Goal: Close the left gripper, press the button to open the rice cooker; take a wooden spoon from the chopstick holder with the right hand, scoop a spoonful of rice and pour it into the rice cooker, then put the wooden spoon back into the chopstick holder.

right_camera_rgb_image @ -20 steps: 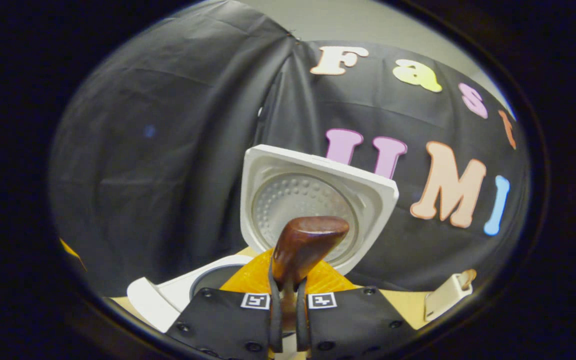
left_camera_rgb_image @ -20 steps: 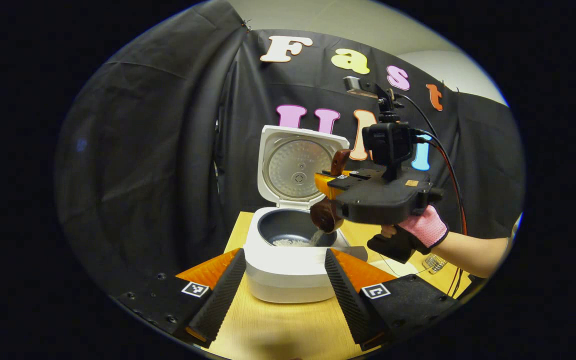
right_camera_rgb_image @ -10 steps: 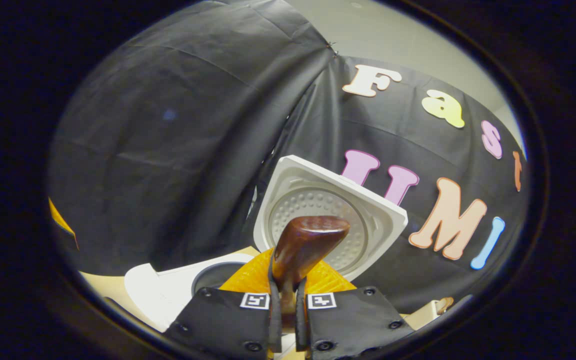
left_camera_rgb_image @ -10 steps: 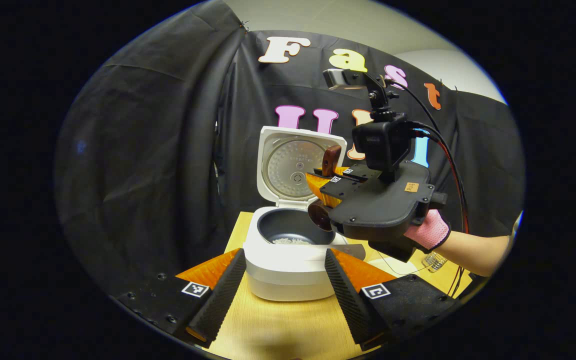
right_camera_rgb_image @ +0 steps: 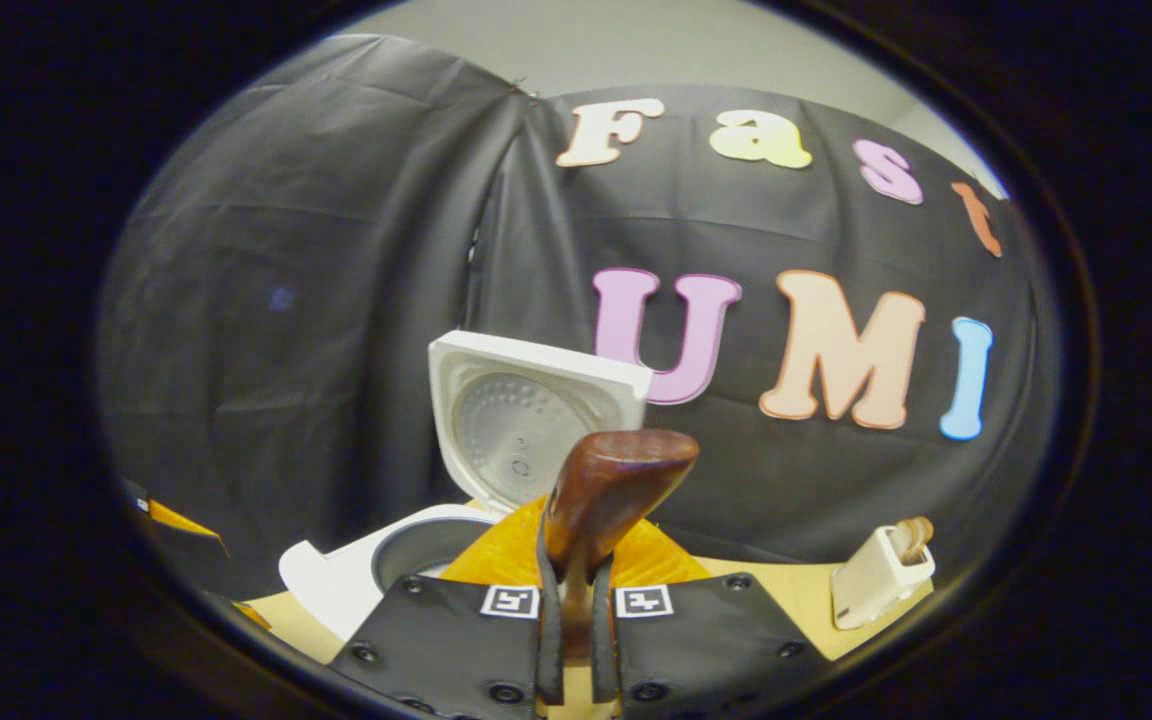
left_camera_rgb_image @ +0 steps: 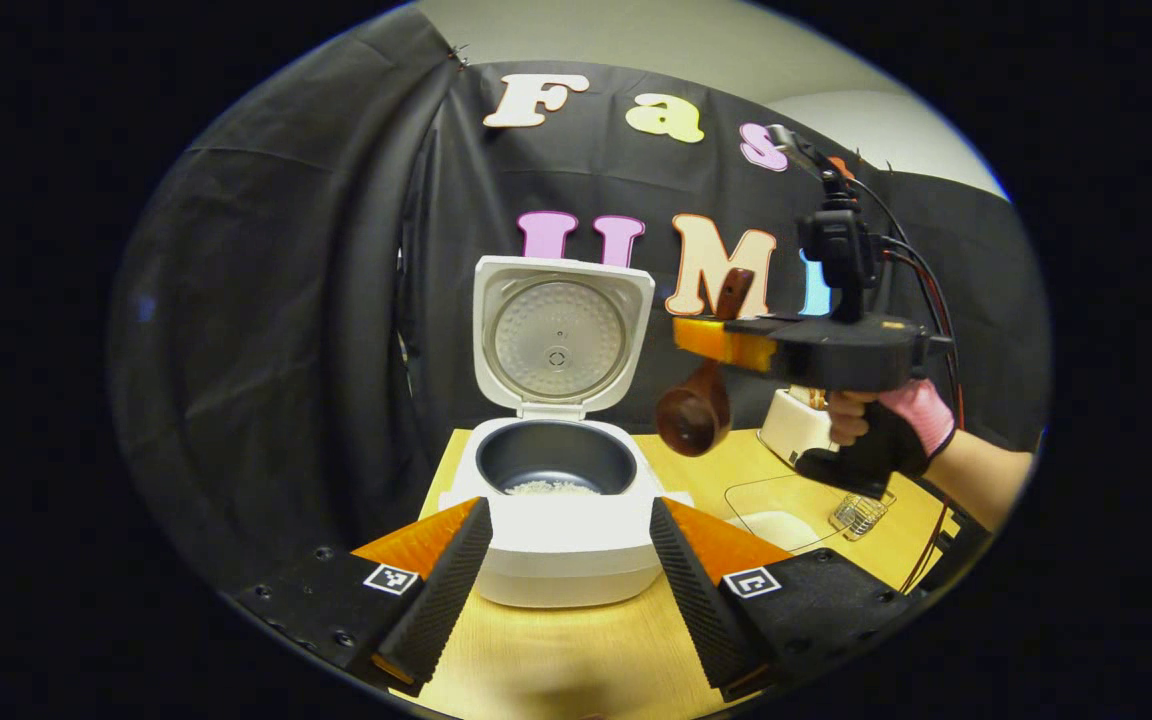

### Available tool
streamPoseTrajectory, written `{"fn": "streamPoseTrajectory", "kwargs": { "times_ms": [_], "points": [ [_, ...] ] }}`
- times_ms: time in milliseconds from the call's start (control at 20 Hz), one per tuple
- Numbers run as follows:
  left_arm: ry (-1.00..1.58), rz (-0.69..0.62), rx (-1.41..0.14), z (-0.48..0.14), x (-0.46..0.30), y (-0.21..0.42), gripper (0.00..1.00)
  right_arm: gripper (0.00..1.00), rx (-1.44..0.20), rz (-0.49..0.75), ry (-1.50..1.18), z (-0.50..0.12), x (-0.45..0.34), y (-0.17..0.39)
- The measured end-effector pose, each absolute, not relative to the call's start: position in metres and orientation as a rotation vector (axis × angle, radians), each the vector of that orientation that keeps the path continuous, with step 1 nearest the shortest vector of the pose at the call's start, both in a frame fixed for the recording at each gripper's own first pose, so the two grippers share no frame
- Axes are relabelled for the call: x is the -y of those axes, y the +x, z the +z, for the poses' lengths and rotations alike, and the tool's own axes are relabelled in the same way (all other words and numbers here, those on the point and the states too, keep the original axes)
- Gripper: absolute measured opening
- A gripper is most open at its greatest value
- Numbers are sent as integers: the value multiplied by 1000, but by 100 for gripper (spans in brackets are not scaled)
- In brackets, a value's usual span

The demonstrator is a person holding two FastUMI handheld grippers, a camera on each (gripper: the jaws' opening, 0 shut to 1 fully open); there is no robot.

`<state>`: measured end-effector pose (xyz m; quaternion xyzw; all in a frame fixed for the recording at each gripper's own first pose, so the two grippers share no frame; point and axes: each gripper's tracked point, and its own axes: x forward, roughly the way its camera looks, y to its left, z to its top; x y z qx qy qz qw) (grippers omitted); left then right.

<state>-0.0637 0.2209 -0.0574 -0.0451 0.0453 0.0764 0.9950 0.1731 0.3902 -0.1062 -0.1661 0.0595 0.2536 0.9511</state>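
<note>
The white rice cooker [left_camera_rgb_image: 561,545] stands open, lid [left_camera_rgb_image: 561,335] upright, a little rice [left_camera_rgb_image: 551,488] in its dark pot. My left gripper [left_camera_rgb_image: 566,512] is open, a finger at each side of the cooker's front. My right gripper [left_camera_rgb_image: 726,342] hovers to the right of the cooker, level with the lid, shut on the wooden spoon [left_camera_rgb_image: 693,420], whose bowl hangs down beside the pot. In the right gripper view my right gripper [right_camera_rgb_image: 571,600] clamps the spoon handle [right_camera_rgb_image: 616,490], with the cooker lid [right_camera_rgb_image: 526,430] ahead on the left. The cream chopstick holder [right_camera_rgb_image: 881,575] stands at the right.
The chopstick holder [left_camera_rgb_image: 796,425] sits on the wooden table [left_camera_rgb_image: 576,660] behind the right hand and has another wooden utensil [right_camera_rgb_image: 911,535] in it. A clear container of rice [left_camera_rgb_image: 776,520] and a small wire object [left_camera_rgb_image: 856,515] lie right of the cooker.
The rice has stopped pouring. My right gripper has swung right, away from over the pot, with the spoon now hanging beside the cooker. My left gripper stayed open in place.
</note>
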Motion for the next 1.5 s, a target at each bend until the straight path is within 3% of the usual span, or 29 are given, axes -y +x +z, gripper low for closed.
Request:
{"fn": "streamPoseTrajectory", "kwargs": {
  "times_ms": [450, 900, 1100, 1150, 1500],
  "points": [
    [-76, 121, -88, -51, -177, -38, 94, 15, -134, 222, -359, -46, -160, 178],
    [-54, 151, -81, -45, -145, -27, 94, 15, -223, 5, -389, -100, 10, 193],
    [-49, 187, -100, -48, -135, -34, 91, 15, -271, 12, -347, -137, 30, 194],
    [-44, 204, -103, -49, -135, -36, 94, 14, -284, 17, -343, -146, 33, 195],
    [-18, 242, -115, -48, -118, -44, 94, 14, -355, 14, -381, -195, 45, 200]
  ]
}}
